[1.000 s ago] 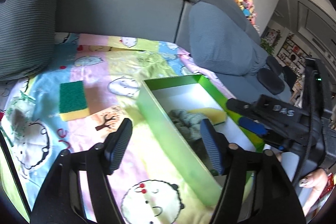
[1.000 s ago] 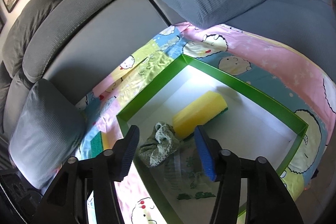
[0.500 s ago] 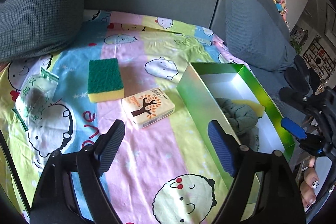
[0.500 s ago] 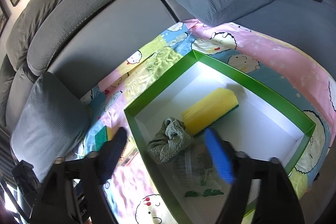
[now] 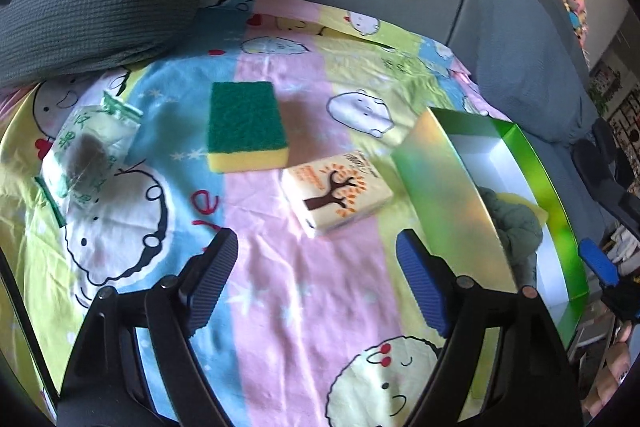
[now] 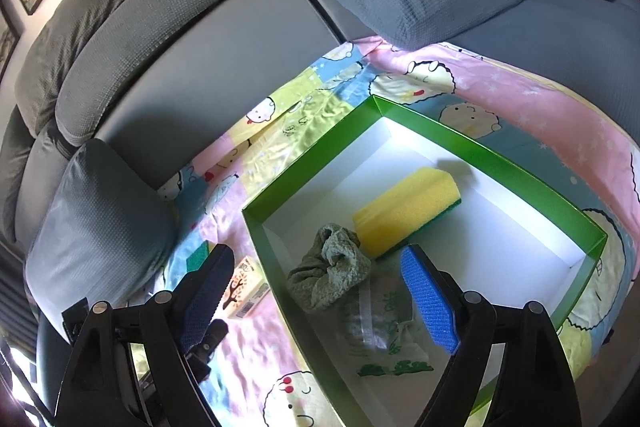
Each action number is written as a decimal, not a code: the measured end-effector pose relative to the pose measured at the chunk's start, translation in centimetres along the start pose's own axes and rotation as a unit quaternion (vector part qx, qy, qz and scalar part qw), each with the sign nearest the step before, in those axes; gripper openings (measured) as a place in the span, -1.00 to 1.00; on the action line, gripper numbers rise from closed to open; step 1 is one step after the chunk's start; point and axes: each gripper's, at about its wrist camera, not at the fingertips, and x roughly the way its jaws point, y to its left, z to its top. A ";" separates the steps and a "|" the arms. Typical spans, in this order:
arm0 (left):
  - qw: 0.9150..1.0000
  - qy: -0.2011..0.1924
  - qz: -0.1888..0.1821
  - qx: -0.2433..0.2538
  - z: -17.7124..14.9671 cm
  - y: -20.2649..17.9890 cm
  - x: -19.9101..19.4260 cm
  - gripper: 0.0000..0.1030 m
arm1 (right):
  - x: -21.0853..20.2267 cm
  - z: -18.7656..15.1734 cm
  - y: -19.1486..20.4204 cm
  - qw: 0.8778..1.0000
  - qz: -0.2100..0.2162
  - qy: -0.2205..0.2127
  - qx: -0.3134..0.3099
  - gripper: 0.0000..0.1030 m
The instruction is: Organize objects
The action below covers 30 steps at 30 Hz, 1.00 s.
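Box [image 6: 516, 167]: green, light card walls; sits at sheet's [image 5: 320, 307] right edge, holding sponge [image 6: 408, 211], cloth [image 6: 332, 275], packet [image 6: 384, 339].
Loose sponge [image 5: 246, 125]: mid-sheet, soft, squashes; pinch long sides.
Carton [image 5: 336, 193]: beside box, stiff, probably light; grip its short sides.
Left gripper [image 5: 316, 267]: spread, empty.
Right gripper [image 6: 316, 291]: spread, empty, over box.

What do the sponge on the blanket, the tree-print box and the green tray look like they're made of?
Sponge: soft yellow foam under a coarse green scouring layer, matte and fibrous. Tree-print box: looks like printed paper or thin card, smooth and faintly glossy; could be a tissue pack. Green tray: probably coated cardboard, with thin straight walls, a shiny green outside that catches glare, and a plain white inside.
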 end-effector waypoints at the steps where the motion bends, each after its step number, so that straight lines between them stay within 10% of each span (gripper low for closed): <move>1: 1.000 0.001 -0.001 -0.006 0.1 0.3 0.1 0.56 | 0.1 -0.1 0.2 1.000 0.009 0.003 -0.001 0.68; 13: 0.996 -0.001 -0.039 -0.082 1.0 2.8 2.2 0.51 | 1.2 -2.0 4.5 0.992 0.105 0.033 -0.061 0.68; 20: 0.983 0.036 -0.073 -0.167 0.9 4.0 5.1 -0.09 | 1.6 -2.0 4.1 0.994 0.089 0.035 -0.058 0.68; 30: 0.984 0.028 -0.088 -0.154 1.1 3.2 4.7 -0.88 | 1.9 -1.9 4.1 0.994 0.081 0.037 -0.059 0.68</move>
